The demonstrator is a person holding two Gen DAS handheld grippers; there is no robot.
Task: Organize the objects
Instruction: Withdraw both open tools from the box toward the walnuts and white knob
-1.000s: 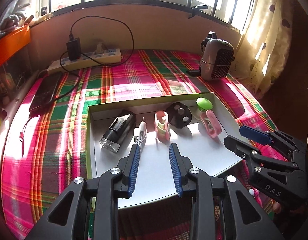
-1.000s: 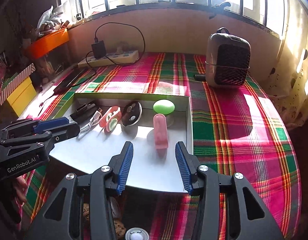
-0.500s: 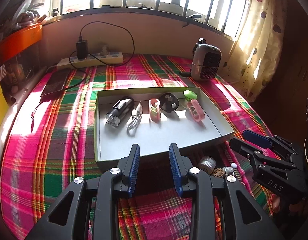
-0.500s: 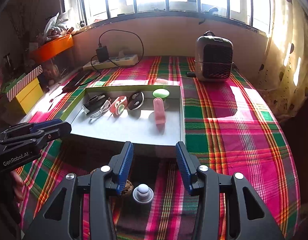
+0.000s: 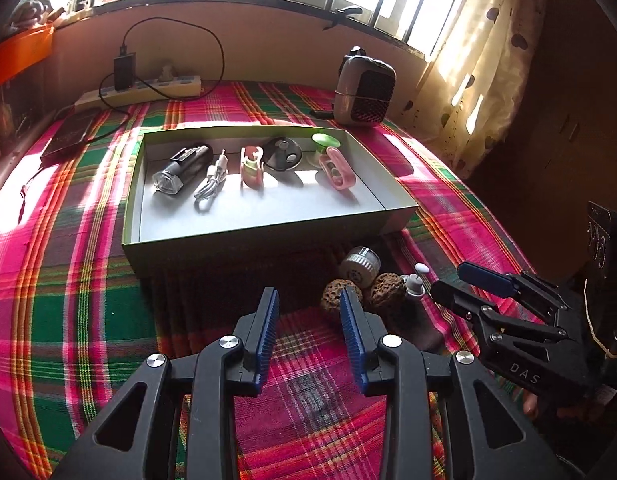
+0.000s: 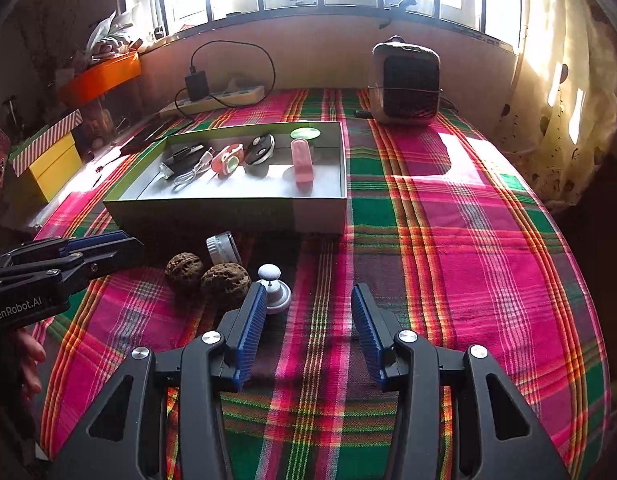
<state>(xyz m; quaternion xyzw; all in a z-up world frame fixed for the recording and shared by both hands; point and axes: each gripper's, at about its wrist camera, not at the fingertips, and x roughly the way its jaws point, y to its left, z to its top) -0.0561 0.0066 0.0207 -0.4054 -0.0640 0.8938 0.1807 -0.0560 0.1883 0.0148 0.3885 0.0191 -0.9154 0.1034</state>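
Observation:
A shallow green-edged box [image 5: 264,226] sits on the plaid cloth. It holds a black flashlight [image 5: 182,168], a white cable [image 5: 210,186], a pink-and-green clip [image 5: 251,168], a black round piece [image 5: 282,154], a green disc [image 5: 326,141] and a pink holder [image 5: 339,168]. In front of the box lie two walnuts [image 6: 184,270] [image 6: 224,284], a silver cap [image 6: 224,248] and a white knob [image 6: 272,292]. My left gripper [image 5: 308,304] hovers near the walnuts with its jaws opening and nothing between them. My right gripper [image 6: 308,296] is open and empty, the knob by its left fingertip.
A beige heater [image 6: 406,80] stands at the back right, with a power strip and charger [image 6: 212,94] and a dark phone [image 5: 70,134] at the back left. Yellow and orange boxes [image 6: 48,160] crowd the left edge. A curtain [image 6: 568,100] hangs on the right.
Both grippers have drawn back from over the box to the near side of the cloth. The walnuts, cap and knob have come into view. The left jaws stand slightly wider.

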